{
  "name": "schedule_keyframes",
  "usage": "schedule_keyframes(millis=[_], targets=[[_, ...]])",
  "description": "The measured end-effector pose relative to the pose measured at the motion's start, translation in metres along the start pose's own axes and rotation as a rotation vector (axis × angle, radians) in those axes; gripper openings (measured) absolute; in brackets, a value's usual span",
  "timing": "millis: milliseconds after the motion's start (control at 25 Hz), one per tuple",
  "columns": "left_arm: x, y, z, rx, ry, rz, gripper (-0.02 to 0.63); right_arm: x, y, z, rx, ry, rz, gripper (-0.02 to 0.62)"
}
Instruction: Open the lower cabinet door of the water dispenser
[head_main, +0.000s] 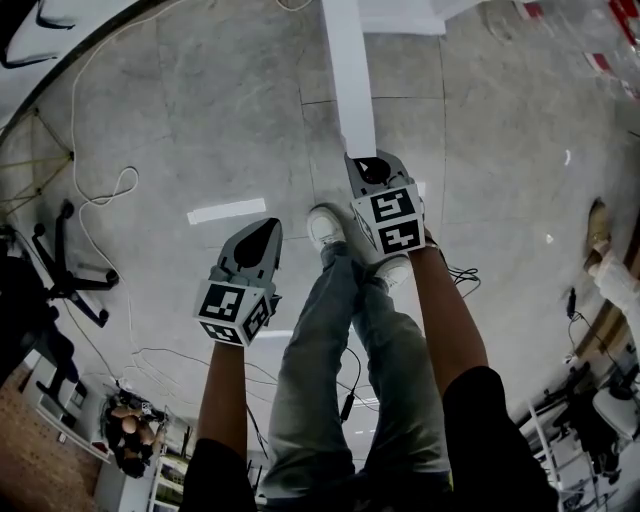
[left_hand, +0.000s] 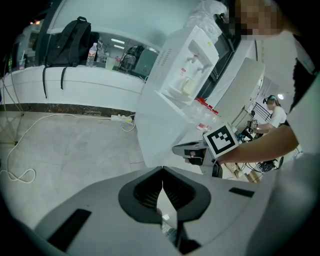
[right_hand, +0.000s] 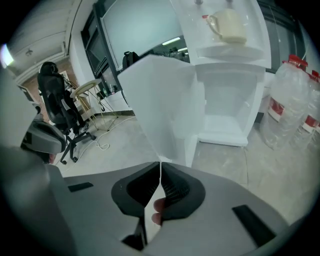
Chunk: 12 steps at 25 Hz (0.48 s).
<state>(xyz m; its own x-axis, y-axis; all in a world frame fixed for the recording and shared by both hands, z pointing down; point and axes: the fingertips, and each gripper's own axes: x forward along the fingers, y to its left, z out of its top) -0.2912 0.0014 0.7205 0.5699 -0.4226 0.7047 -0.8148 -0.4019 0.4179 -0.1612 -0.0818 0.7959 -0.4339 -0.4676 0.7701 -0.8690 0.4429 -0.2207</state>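
- The water dispenser stands at 1 o'clock in the right gripper view. Its lower cabinet door already hangs swung well out, and the bare white cabinet cavity shows behind it.
- The right gripper has its jaws closed tip to tip with nothing between them. The door's lower free corner sits at 12 o'clock just off the tips, and we cannot tell whether it touches them.
- In the head view the door reads as a thin white strip running toward 12 o'clock from the right gripper. We judge that we are working at the free edge, away from the hinge, where a light push turns the door most easily.
- The left gripper hangs at 8 o'clock of the right one, well apart from the door. Its jaws are also pressed together and empty.
- The opening looks nearly done. If we want more swing, we nudge the free edge with the closed tips along the door's own arc, slowly, and stop once the hinge resists.
- We keep the tips low on the panel's edge so they do not slide off its face.
- We keep the left gripper clear at 8 o'clock, and we mind the white cable on the floor as we step.
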Motion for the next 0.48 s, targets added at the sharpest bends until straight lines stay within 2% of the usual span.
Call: schedule_keyframes(millis=[240,480], targets=[[0.002,-0.024,0.003,0.011,0.003,-0.009,0.015,-0.029,0.0,-0.003,0.017,-0.022,-0.016,0.015],[-0.008,-0.067,0.03,0.041,-0.014,-0.024,0.015,-0.086,-0.007,-0.002,0.042,-0.024,-0.036,0.014]])
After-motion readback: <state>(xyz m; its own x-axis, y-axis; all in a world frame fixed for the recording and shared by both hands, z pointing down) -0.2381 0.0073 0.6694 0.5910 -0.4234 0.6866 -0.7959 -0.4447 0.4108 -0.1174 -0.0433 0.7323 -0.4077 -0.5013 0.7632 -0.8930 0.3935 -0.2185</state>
